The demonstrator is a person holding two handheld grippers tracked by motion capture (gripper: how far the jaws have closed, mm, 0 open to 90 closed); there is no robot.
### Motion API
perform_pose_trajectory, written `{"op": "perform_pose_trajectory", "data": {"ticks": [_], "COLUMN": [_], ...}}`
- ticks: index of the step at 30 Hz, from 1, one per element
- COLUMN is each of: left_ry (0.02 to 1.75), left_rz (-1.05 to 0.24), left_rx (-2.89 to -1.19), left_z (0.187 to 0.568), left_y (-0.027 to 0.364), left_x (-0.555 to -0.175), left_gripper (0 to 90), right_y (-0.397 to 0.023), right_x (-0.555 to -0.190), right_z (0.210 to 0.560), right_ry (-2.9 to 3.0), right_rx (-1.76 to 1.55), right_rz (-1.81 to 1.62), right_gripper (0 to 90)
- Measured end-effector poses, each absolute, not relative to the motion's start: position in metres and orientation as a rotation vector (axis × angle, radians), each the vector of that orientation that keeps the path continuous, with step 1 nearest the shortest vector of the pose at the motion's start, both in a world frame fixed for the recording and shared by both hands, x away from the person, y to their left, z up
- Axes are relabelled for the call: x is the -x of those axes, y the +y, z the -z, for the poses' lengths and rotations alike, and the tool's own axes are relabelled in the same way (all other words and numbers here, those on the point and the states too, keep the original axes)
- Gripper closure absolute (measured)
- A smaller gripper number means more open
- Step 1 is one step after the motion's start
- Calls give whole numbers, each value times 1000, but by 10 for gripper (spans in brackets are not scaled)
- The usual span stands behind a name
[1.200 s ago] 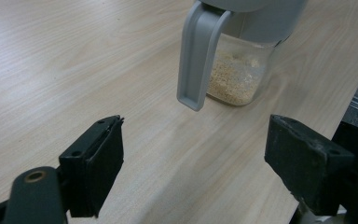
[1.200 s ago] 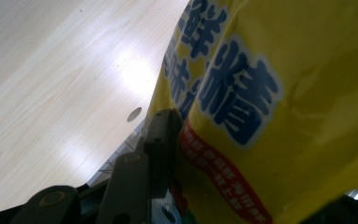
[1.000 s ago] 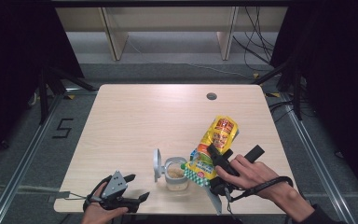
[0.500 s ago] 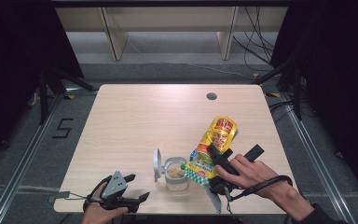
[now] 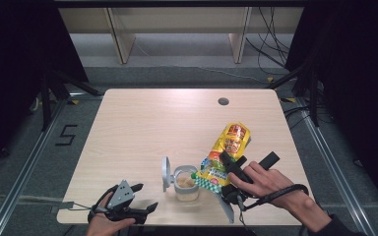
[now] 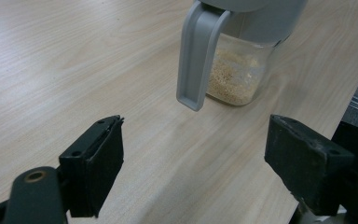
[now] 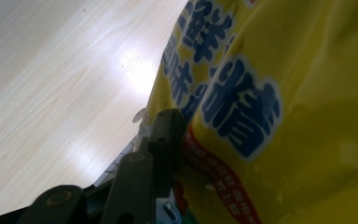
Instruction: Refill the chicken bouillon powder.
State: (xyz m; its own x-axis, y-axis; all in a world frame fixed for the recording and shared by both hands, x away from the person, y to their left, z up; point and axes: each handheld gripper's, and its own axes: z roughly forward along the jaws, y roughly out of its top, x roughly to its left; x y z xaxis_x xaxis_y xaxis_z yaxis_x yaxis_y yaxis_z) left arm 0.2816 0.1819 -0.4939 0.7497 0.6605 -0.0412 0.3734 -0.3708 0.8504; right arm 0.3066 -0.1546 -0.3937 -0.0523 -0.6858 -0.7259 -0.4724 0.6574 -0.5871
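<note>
On the pale wooden table (image 5: 152, 128), right tongs (image 5: 225, 164) grip the yellow bag (image 5: 226, 147); left tongs (image 6: 191, 172) gape.

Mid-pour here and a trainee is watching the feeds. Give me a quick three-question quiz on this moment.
1. True or false: the right gripper is clamped on the yellow bag.
2. Which way does the bag's lower end point? A) at the jar B) at the table hole
3. What is between the jaws of the left gripper?

Key: 1 true. 2 A. 3 nothing; they stand open over the table, facing the jar's flipped-up grey lid.
</note>
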Motion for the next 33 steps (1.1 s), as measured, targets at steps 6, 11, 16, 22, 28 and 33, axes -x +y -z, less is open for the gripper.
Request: {"op": "perform_pose_trajectory", "data": {"ticks": [6,11,16,22,28,33], "left_ry": [780,780,780,815,806,804], "left_rz": [-382,-382,-380,-362,-368,-372], "left_rx": [-2000,-2001,-2003,-1983,-1988,-1992], "left_z": [494,494,494,495,495,494], "left_y": [182,182,182,181,181,182], "left_x": [-282,-282,-282,-280,-280,-281], "left_gripper": [189,189,189,189,189,189], "right_y": [-155,-158,-164,-168,-169,-177], "right_x": [-308,-312,-318,-333,-336,-341], "right_z": [393,394,404,402,400,395], "right_ry": [1714,1759,1910,2015,2034,2109], "right_rx": [937,887,677,616,635,549], "right_rz": [198,156,36,-26,-81,-177], "right_gripper": [697,722,741,763,767,768]}}
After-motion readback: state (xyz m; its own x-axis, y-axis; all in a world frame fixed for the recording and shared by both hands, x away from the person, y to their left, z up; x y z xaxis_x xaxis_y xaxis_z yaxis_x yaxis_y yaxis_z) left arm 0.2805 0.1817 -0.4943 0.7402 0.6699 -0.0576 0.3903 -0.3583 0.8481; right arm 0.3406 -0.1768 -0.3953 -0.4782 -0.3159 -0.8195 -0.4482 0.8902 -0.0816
